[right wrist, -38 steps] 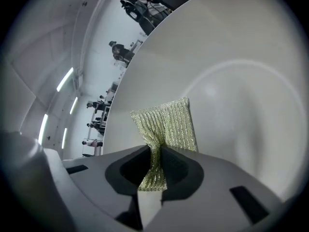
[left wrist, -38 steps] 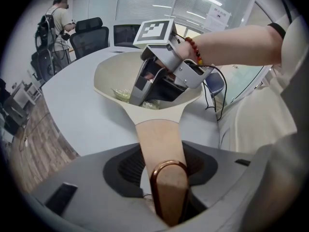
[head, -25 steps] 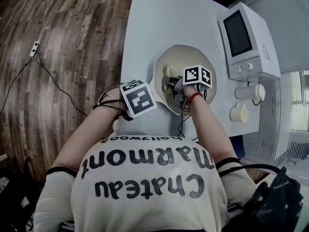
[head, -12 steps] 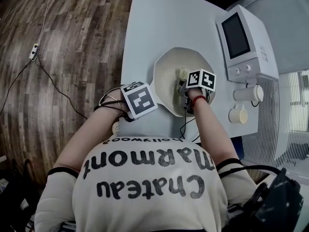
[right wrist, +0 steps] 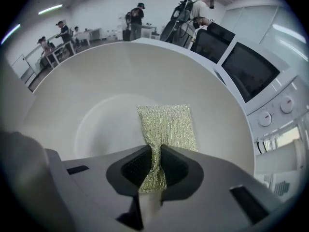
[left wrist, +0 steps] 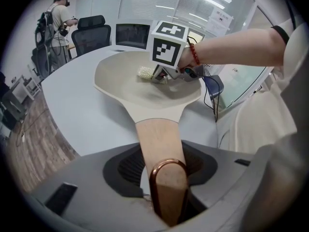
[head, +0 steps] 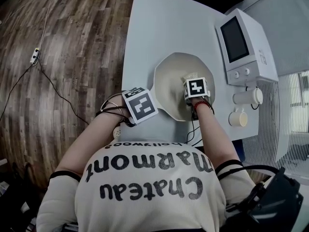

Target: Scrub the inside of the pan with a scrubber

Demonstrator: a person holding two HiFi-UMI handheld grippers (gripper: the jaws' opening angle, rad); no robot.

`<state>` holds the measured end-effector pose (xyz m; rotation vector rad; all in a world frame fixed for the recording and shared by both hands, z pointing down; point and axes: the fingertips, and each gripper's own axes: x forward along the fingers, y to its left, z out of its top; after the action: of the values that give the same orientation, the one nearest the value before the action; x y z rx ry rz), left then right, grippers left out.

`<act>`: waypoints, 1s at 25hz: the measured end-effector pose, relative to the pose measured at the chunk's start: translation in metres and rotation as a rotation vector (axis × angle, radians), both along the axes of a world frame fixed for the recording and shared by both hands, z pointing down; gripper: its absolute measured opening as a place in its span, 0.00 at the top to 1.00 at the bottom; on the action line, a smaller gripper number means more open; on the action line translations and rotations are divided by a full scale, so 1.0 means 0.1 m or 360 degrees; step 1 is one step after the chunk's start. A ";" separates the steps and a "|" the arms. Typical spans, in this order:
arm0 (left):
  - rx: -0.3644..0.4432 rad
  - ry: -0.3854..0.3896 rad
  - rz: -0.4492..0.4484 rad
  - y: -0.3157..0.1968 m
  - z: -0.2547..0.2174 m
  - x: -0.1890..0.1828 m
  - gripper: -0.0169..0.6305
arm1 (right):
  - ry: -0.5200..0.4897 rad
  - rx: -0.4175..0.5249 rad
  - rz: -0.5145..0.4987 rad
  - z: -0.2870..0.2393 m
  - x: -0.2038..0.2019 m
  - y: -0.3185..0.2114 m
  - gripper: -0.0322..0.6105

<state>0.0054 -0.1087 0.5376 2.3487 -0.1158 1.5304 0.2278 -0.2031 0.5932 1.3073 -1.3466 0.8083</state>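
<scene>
Pan: one round cream pan [head: 169, 76] is sitting on the pale grey tabletop [head: 159, 28].
Scrubber: one gold mesh scrubber [right wrist: 169, 127] is lying inside the pan.
Left gripper [left wrist: 163, 175]: its jaws are clamping the pan's wooden handle [left wrist: 158, 139].
Right gripper [right wrist: 153, 167]: its jaws are pinching the scrubber's near end.
Nearby: one white microwave [head: 246, 42], one white mug [head: 238, 117].

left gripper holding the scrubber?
No, the left gripper is clamped on the pan's wooden handle; the scrubber is pinched in the right gripper.
</scene>
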 end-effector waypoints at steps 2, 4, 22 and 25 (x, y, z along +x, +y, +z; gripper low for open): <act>-0.0010 0.0005 -0.0010 0.00 -0.01 -0.01 0.67 | 0.0022 -0.0030 -0.0014 0.00 -0.01 -0.01 0.87; -0.0016 0.0011 -0.0016 -0.01 -0.01 -0.01 0.67 | 0.0026 -0.0081 -0.0017 0.01 -0.02 0.00 0.87; -0.0023 0.0049 -0.0042 0.05 -0.02 0.00 0.70 | 0.0340 -0.0034 -0.0120 -0.34 0.52 0.03 0.87; 0.0003 0.0048 -0.0038 0.07 -0.04 -0.03 0.70 | 0.0384 0.0018 -0.0149 -0.50 0.53 0.02 0.87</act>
<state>0.0019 -0.1018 0.5335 2.3623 -0.1379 1.4835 0.2803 -0.2008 0.5428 1.2960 -1.2114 0.5601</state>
